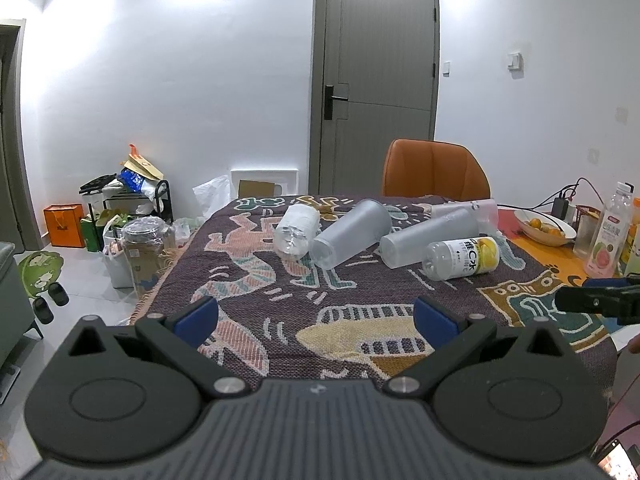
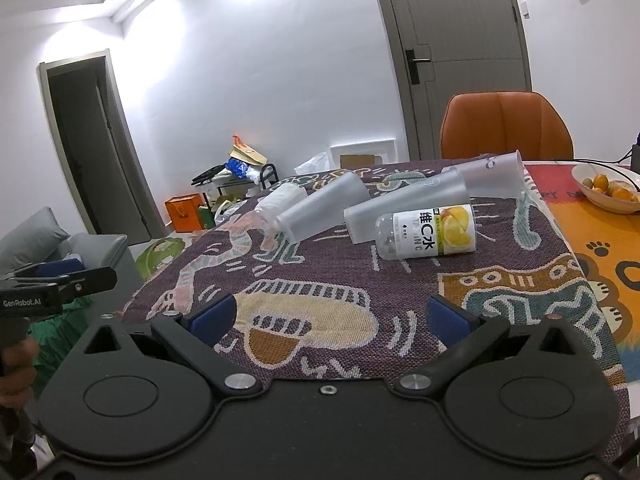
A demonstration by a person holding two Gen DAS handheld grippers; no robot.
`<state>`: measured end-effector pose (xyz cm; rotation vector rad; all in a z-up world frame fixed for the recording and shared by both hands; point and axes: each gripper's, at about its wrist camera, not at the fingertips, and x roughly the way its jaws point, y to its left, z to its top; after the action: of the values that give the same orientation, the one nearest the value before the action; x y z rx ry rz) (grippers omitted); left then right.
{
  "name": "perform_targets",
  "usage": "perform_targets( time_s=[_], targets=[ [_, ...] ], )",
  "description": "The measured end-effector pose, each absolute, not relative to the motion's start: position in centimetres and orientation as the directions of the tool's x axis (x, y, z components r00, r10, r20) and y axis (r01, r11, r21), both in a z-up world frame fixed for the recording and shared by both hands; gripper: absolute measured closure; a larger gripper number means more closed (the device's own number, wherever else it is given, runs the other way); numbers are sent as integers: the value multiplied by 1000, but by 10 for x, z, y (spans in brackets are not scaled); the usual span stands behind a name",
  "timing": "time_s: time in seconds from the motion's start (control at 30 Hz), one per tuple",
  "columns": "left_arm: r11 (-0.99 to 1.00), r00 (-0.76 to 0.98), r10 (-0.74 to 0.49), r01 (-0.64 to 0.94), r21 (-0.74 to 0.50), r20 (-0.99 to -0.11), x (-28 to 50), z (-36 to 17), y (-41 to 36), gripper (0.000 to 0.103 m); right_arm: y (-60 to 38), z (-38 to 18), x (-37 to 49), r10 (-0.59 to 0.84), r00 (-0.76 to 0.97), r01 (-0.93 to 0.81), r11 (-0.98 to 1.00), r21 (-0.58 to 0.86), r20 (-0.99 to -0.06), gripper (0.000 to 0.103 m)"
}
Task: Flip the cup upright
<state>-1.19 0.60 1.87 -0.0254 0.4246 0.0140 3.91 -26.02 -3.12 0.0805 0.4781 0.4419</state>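
Three frosted plastic cups lie on their sides on the patterned cloth: one at the left (image 1: 350,232) (image 2: 320,210), one in the middle (image 1: 430,236) (image 2: 404,208), one farther back at the right (image 1: 466,209) (image 2: 490,178). A clear bottle (image 1: 296,230) (image 2: 276,202) and a lemon-label bottle (image 1: 464,258) (image 2: 428,234) also lie on their sides beside them. My left gripper (image 1: 316,318) is open and empty over the near cloth. My right gripper (image 2: 332,320) is open and empty, also short of the cups.
An orange chair (image 1: 434,170) stands behind the table. A bowl of oranges (image 1: 546,226) (image 2: 608,188), upright bottles (image 1: 608,232) and cables are at the right. Bags and a rack (image 1: 128,200) clutter the floor at the left. A grey sofa (image 2: 44,240) is near left.
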Motion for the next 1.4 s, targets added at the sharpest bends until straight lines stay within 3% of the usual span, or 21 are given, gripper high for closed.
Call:
perform_targets(
  time_s=[0.77,1.4],
  targets=[
    [999,878,-39,49,9,-476,48,-5,-5,0,-285,-58,80,424,788,-324,902,285,-446,0],
    [948,823,-208,303,99,-529,144,-10,-69,1,-329,-83,117,319,813,-161,927,339,-487,0]
  ],
)
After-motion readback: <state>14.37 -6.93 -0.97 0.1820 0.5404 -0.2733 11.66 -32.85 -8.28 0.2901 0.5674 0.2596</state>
